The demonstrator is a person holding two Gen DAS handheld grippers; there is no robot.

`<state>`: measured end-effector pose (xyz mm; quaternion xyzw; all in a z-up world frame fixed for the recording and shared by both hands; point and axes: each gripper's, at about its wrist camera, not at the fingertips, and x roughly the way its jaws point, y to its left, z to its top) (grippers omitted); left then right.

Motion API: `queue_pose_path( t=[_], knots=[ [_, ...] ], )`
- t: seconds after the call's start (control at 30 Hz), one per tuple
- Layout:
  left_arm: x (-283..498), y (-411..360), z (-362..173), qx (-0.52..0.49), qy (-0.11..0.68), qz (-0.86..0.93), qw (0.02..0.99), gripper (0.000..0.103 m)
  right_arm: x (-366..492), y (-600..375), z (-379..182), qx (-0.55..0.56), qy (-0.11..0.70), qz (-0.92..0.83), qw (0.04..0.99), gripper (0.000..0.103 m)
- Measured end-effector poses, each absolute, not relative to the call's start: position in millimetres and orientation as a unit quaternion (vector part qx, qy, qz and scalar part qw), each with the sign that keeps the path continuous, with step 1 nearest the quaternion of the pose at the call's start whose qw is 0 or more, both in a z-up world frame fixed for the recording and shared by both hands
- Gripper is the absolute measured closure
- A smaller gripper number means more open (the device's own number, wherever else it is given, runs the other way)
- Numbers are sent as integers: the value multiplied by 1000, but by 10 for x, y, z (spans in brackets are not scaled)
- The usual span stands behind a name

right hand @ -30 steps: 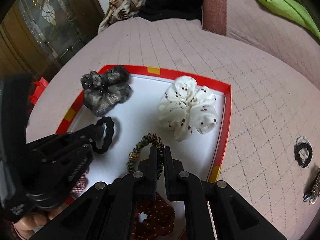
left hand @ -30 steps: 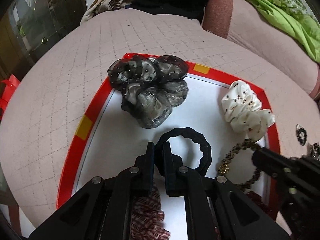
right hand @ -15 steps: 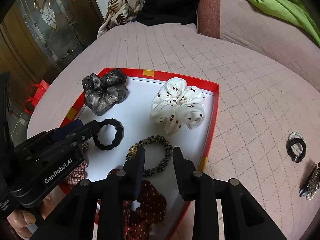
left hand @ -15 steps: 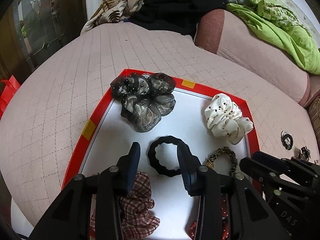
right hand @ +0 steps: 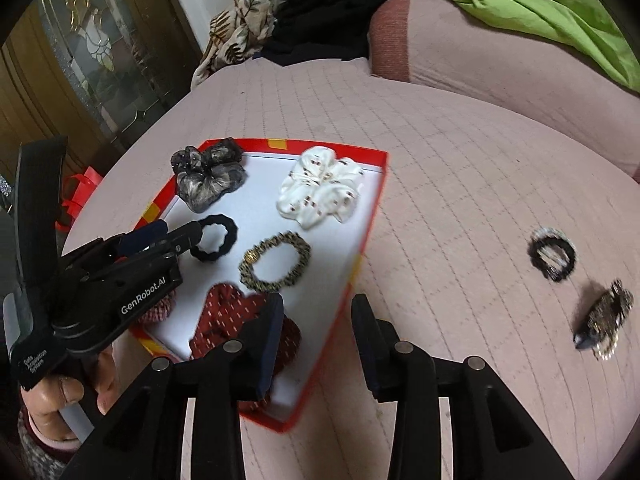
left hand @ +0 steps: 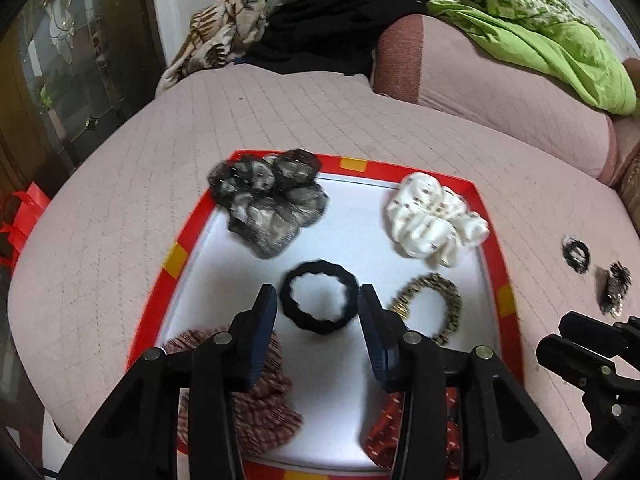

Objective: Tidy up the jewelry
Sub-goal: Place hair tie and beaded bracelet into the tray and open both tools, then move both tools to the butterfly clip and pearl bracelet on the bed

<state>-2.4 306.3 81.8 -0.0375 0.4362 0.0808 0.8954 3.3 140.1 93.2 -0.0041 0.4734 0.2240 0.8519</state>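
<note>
Both grippers' jaws have just been opening and stand apart, empty. The left gripper [left hand: 318,300] hangs over the black hair tie [left hand: 319,302] in the red tray [left hand: 188,236]. The right gripper [right hand: 318,308] is at the tray's edge.

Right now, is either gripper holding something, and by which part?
Nothing is held. The left gripper and right gripper have just been opening; both stand open and empty.

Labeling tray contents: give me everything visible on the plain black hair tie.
The black hair tie is a closed ring of matte black fabric with a wavy, scalloped edge. It lies flat on the white floor of the red-rimmed tray, near the middle, its hole showing the floor. It sits between the grey sheer scrunchie behind and the leopard-print tie beside it, touching neither. The left gripper stands open over it; its jaws have just been opening.
</note>
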Motion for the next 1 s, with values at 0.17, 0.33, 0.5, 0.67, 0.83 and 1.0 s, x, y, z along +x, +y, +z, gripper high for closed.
queue_pose_path(
  t=[0.17,0.33,0.5,0.67,0.83,1.0],
  knots=[
    [-116,2903,855,-29,431,68,899,62,-91,1133,920,12,471,207,858,64],
    [-198,2682,888,-5,425,61,903,62,-191,816,859,28,477,184,859,64],
    [-302,2474,934,10,418,50,907,61,-275,459,803,49,481,162,860,64],
    [-448,2224,1008,18,409,29,912,59,-373,72,763,67,480,138,864,64],
    [-695,1908,1046,14,404,-18,914,54,-435,-528,737,95,473,84,872,64],
    [-847,1545,1025,46,393,-63,916,53,-371,-1183,727,143,461,20,876,63]
  ],
)
